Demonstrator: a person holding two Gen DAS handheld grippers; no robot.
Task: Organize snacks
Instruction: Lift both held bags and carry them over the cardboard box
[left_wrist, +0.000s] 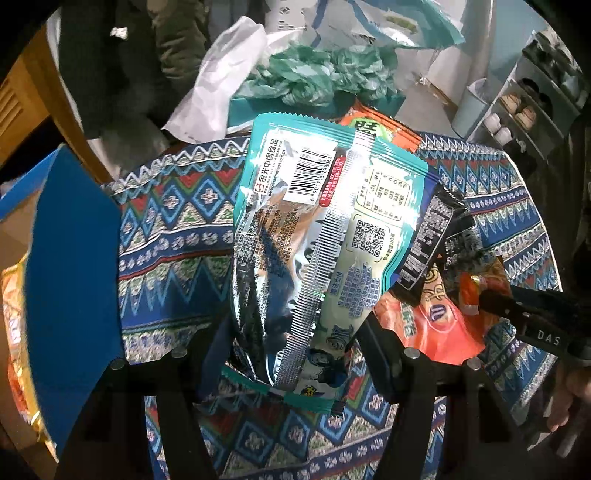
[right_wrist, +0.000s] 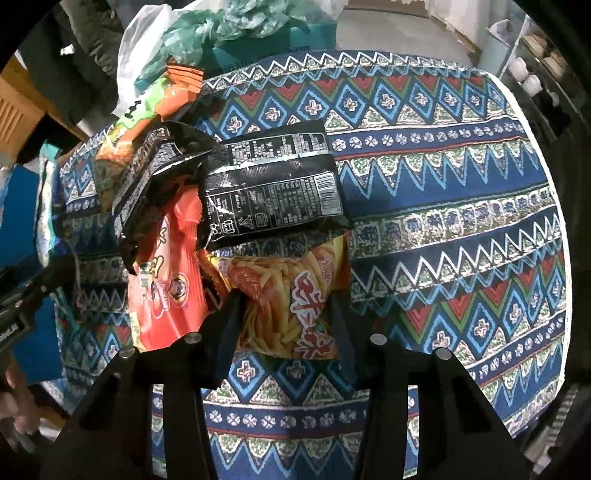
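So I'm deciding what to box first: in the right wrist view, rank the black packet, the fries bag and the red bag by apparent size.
1. Black packet, largest.
2-3. Red bag and fries bag: both partly hidden, too close to rank.

teal snack bag (left_wrist: 314, 229): lower end sits behind the left gripper (left_wrist: 295, 354) fingers; front face turned away, small print too fine to read.
fries bag (right_wrist: 291, 295): both side edges covered by the right gripper (right_wrist: 284, 321) fingers; top tucked under the black packet (right_wrist: 273, 188).
red packet (right_wrist: 166, 280): upper part hidden under a second black packet (right_wrist: 147, 184).
orange-green packet (left_wrist: 373, 127): only a top corner shows above the teal bag.
blue box (left_wrist: 74, 258): cut off at the left edge, contents mostly unseen.
shelf items (left_wrist: 517, 114): too small and blurred to identify.
hand (left_wrist: 569, 391): only a sliver at the right edge.
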